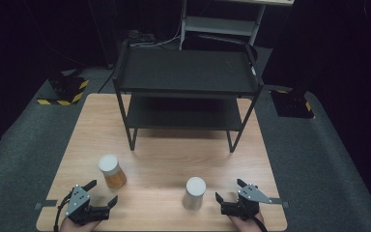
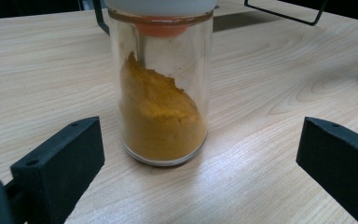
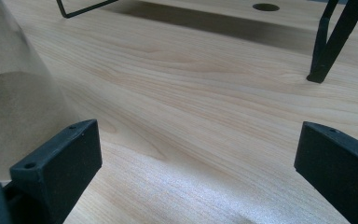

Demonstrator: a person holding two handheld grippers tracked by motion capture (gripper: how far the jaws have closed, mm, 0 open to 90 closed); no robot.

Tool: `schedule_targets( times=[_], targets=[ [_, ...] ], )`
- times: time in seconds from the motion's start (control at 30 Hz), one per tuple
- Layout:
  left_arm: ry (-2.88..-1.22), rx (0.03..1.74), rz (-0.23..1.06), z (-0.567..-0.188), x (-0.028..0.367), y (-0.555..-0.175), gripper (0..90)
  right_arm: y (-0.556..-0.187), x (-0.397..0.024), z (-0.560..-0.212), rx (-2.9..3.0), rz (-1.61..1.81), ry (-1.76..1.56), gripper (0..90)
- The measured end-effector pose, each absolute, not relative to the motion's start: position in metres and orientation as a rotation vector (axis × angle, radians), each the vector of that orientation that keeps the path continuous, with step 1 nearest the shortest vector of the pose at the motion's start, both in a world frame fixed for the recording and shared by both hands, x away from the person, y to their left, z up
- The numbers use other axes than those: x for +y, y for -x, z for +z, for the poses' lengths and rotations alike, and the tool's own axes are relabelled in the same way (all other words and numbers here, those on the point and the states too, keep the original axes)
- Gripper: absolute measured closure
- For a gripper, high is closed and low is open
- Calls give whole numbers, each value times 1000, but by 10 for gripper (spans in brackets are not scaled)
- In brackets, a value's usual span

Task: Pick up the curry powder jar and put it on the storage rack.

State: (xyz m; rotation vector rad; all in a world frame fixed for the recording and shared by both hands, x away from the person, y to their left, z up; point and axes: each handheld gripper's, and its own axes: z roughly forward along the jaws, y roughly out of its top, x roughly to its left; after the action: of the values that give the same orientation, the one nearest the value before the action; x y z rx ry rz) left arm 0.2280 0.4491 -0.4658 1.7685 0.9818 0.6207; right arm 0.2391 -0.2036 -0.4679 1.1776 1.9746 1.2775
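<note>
A glass jar of orange-yellow powder [image 1: 112, 171] with a white lid stands upright on the wooden table [image 1: 164, 159], left of centre. My left gripper [image 1: 101, 192] sits open just short of it at the near left; in the left gripper view the orange powder jar [image 2: 162, 88] stands a little beyond the two jaws. A second jar with pale powder [image 1: 194, 193] and a white lid stands near the front, right of centre. My right gripper [image 1: 229, 190] is open just right of it; the pale jar [image 3: 14, 93] lies at the left edge, beside the left jaw.
A black two-tier metal shelf rack [image 1: 186, 72] stands at the back half of the table, both tiers bare; one of its feet [image 3: 321, 70] shows ahead of the right gripper. Grey carpet surrounds the table, with black-and-yellow striped blocks [image 1: 65, 92] on the floor.
</note>
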Motion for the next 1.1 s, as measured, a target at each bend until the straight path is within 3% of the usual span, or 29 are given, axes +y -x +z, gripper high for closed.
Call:
schedule_targets(
  times=[1.1],
  targets=[
    [-1799, 1052, 596, -452, 448, -226, 8, -243, -199, -459, 2030, 1182, -1191, 0]
  ],
)
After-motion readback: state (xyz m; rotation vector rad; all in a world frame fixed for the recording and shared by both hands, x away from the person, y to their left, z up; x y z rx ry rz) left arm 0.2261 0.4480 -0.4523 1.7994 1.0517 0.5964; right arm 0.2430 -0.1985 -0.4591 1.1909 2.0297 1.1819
